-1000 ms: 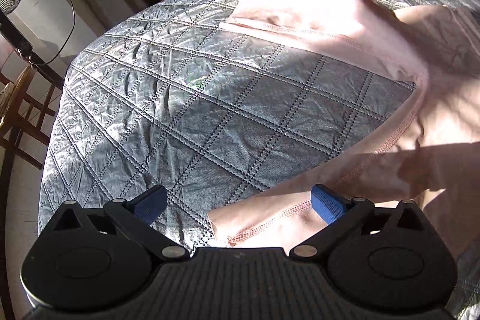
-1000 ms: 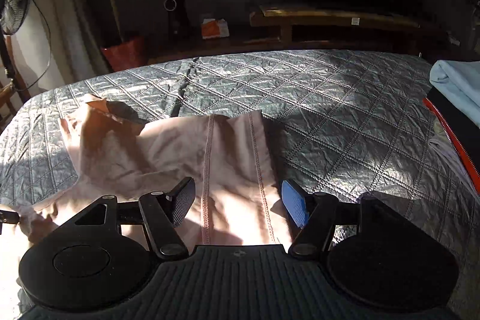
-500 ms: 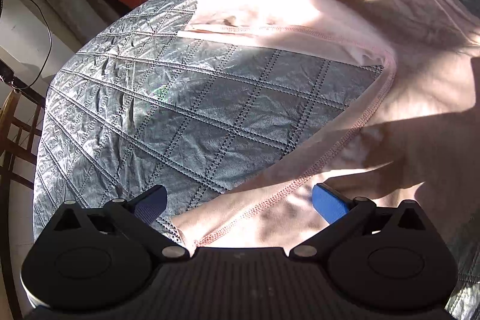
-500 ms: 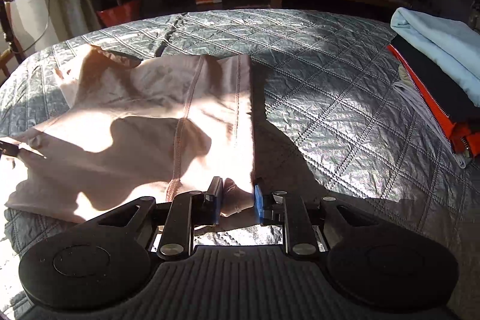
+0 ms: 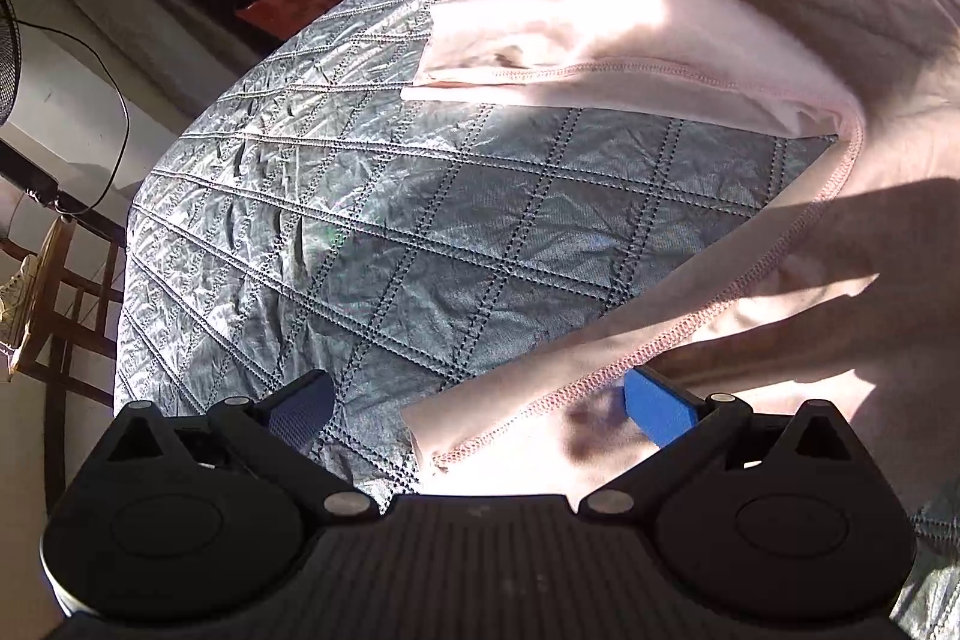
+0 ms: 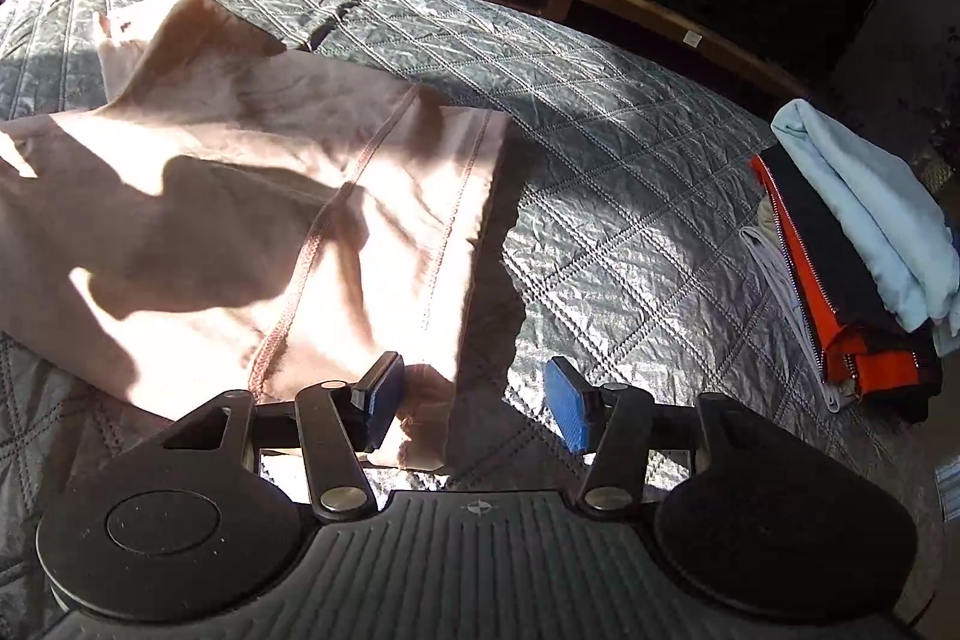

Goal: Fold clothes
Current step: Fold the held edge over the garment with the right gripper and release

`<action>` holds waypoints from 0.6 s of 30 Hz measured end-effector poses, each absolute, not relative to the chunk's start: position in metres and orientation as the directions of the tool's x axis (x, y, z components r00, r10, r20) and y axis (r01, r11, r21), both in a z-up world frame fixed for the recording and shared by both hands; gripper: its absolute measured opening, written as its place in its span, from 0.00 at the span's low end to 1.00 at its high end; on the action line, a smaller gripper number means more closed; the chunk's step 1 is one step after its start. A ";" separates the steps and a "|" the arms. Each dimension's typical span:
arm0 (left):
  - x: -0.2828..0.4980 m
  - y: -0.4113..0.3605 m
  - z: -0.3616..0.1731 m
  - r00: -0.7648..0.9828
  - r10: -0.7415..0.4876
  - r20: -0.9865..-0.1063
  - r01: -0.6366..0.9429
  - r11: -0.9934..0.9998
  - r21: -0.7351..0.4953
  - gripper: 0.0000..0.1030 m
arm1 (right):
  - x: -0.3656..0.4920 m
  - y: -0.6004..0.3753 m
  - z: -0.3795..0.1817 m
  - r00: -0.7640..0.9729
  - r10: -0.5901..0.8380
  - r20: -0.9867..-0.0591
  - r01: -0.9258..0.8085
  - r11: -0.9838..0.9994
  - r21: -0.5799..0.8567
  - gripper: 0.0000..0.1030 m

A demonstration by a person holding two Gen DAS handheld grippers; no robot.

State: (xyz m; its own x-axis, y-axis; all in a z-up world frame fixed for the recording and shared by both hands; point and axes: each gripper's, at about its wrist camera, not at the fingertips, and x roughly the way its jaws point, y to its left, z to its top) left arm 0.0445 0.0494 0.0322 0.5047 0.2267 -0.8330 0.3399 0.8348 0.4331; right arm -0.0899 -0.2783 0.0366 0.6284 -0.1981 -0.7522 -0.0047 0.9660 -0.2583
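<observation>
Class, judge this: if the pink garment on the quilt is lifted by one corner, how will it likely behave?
The pink garment would probably hang limp: it lies creased and draped on the quilt. It looks thin, so likely light. It may slide on the shiny quilt when pushed.

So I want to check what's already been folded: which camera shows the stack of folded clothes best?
The right wrist view. The stack of folded clothes lies at its right edge on the quilted bedspread: a pale blue piece on top, black and orange with a zipper beneath. The left wrist view shows none of it, only the pink garment.
</observation>
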 end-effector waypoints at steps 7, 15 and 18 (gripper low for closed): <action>0.051 0.078 0.036 0.498 0.276 -0.822 0.268 0.853 0.448 0.99 | -0.014 -0.259 0.085 0.733 0.121 -0.669 -0.091 0.993 0.080 0.79; 0.062 0.110 0.054 0.521 0.340 -0.783 0.066 0.899 0.434 0.99 | 0.135 -0.142 0.098 0.556 0.503 -0.662 -0.486 0.843 0.232 0.78; 0.065 0.120 0.057 0.518 0.355 -0.779 0.018 0.905 0.424 0.99 | 0.176 -0.117 0.081 0.460 0.516 -0.723 -0.502 0.822 0.267 0.78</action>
State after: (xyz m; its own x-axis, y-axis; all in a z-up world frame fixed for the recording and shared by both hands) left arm 0.0649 0.1198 0.0571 0.5177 0.3548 -0.7785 0.0179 0.9053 0.4245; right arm 0.1765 -0.1171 0.0806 0.4596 0.5158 -0.7230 -0.5024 0.8223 0.2672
